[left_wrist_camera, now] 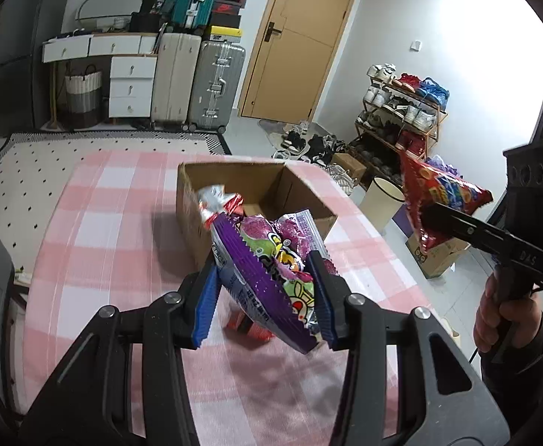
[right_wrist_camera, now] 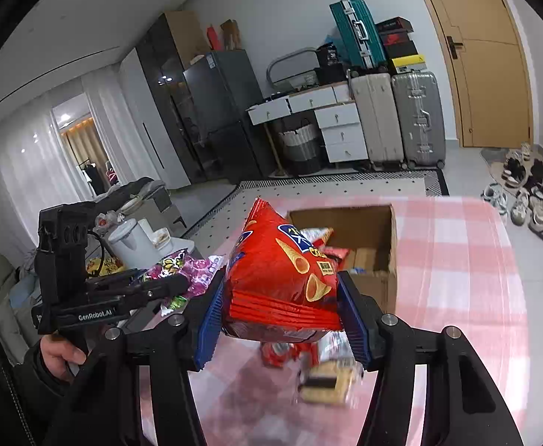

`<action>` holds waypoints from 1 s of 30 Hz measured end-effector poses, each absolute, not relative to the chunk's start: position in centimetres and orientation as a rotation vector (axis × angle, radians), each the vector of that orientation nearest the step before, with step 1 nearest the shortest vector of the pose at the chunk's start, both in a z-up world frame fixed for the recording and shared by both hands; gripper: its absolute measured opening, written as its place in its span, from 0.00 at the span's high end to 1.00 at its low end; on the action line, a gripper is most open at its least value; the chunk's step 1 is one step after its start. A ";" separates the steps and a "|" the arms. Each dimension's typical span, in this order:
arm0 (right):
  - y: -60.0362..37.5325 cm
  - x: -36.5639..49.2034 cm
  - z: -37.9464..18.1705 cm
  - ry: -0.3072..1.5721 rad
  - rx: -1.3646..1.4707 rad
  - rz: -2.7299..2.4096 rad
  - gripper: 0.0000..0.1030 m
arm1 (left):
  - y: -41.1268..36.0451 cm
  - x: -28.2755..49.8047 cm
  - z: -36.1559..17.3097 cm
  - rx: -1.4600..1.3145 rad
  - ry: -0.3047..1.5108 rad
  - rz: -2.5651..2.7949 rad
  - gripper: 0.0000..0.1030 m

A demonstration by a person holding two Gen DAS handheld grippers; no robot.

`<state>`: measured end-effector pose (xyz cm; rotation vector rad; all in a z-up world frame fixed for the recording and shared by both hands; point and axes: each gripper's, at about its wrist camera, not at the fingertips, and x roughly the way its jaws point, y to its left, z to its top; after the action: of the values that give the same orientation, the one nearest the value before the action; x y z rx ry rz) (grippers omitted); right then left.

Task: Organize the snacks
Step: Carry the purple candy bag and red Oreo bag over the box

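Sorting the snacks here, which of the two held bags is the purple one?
The purple bag in the left gripper; the right gripper holds a red bag.

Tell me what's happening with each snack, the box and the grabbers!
Purple snack bag: held up, off the table.
Red chip bag: held up.
Left gripper: shut on purple bag.
Right gripper: shut on red bag.
Cardboard box: open, snacks inside.
Door: closed.

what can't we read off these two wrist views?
- Open brown cardboard box: contents partly hidden by the purple foil snack bag in the left view, by the red crisp bag in the right.
- Small packets on the pink checked tablecloth: blurred, brands unreadable, right view.
- Person: only hands and dark sleeves show, at the frame edges.
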<state>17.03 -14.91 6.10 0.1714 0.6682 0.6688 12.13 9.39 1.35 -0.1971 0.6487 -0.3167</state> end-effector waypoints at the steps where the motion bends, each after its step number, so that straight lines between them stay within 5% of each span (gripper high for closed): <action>1: -14.8 17.5 6.4 0.666 0.170 0.671 0.44 | 9.2 12.4 1.8 -0.192 0.645 -0.320 0.59; 18: -12.7 24.9 11.2 0.593 0.152 0.669 0.44 | 6.6 21.7 8.2 -0.164 0.619 -0.348 0.59; 30: -11.6 31.6 9.5 0.637 0.130 0.615 0.44 | 6.4 29.6 7.0 -0.175 0.669 -0.313 0.59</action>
<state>31.58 -11.58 9.47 0.1299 0.6365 0.6147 29.60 6.44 7.04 -0.1749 0.6689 -0.3134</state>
